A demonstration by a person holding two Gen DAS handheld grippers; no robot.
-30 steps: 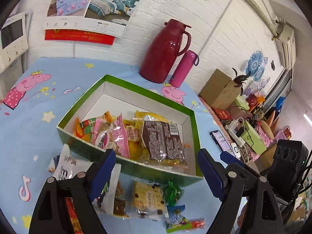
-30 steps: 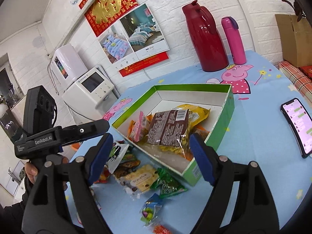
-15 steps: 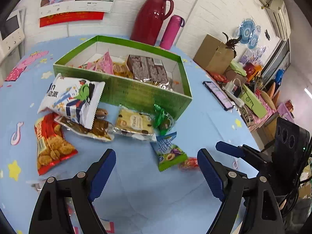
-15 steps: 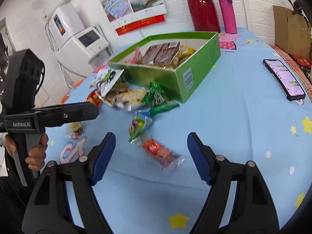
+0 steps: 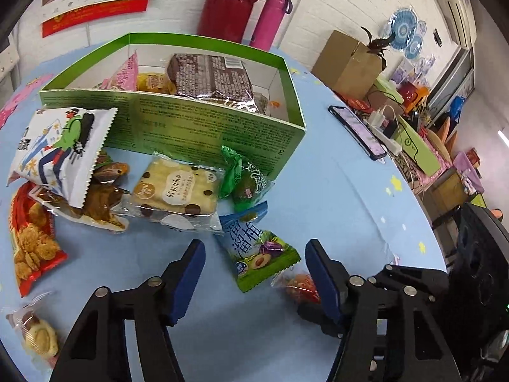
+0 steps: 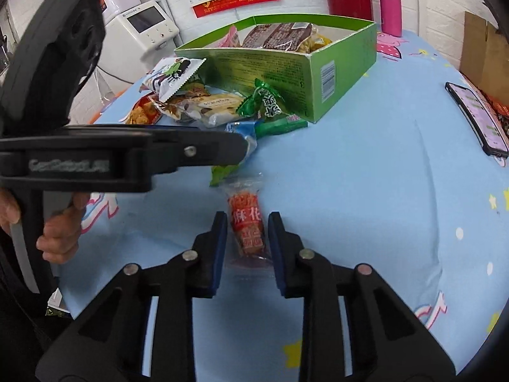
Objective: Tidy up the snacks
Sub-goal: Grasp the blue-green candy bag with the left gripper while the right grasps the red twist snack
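Note:
The green box (image 5: 203,130) holds several snack packets, with a brown one (image 5: 210,76) on top. More packets lie loose on the blue cloth in front of it. My left gripper (image 5: 254,270) is open low over the table, and a blue-green plum packet (image 5: 259,251) lies between its fingers. A red twist-snack packet (image 6: 248,222) lies on the cloth with my right gripper (image 6: 248,248) shut on its rear half. The same red packet (image 5: 300,283) shows beside the left gripper's right finger. In the right wrist view, the left gripper's body (image 6: 95,159) crosses the left side.
Loose by the box are a white packet (image 5: 60,146), a biscuit packet (image 5: 178,191), a green candy (image 5: 245,178) and a red cracker bag (image 5: 31,238). A phone (image 5: 356,130) lies at the right. A red thermos (image 5: 235,0) and a pink bottle (image 5: 270,19) stand behind the box.
Both grippers dropped from over the box to the table in front of it. The right gripper closed from wide open onto the red packet. The left gripper narrowed around the plum packet.

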